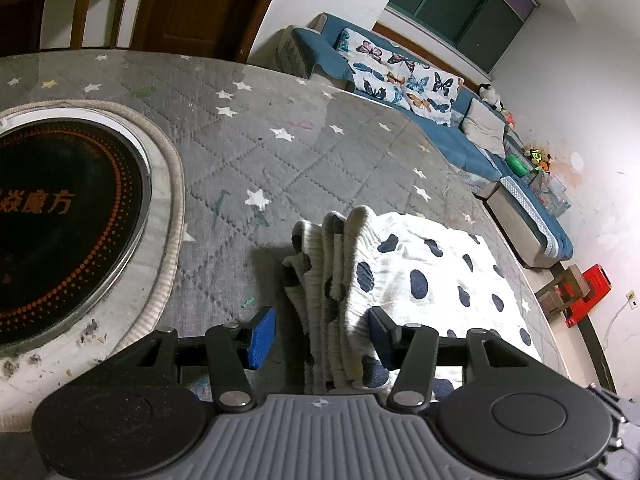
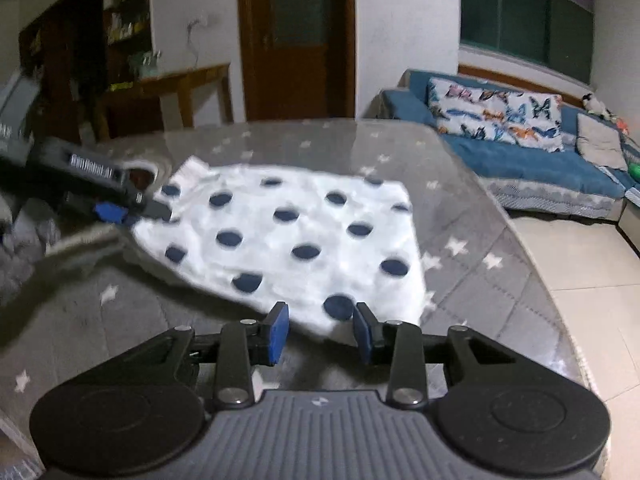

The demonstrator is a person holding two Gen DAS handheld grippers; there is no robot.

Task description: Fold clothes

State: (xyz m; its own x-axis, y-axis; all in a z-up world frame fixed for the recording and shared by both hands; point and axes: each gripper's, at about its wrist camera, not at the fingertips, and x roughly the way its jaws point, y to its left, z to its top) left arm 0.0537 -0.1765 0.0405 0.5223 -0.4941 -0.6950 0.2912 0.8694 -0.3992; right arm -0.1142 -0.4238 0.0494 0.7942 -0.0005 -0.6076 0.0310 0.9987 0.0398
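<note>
Seemingly untouched between left claw (image 1: 322,336) pads: bunched garment (image 1: 420,264) edge.

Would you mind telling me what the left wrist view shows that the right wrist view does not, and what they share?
Only the left wrist view shows the round black cooktop and the garment's bunched ribbed edge between the open left gripper.

Only the right wrist view shows the wooden side table and the open right gripper.

Both show the white polka-dot garment, grey star-patterned cover and blue sofa.
</note>
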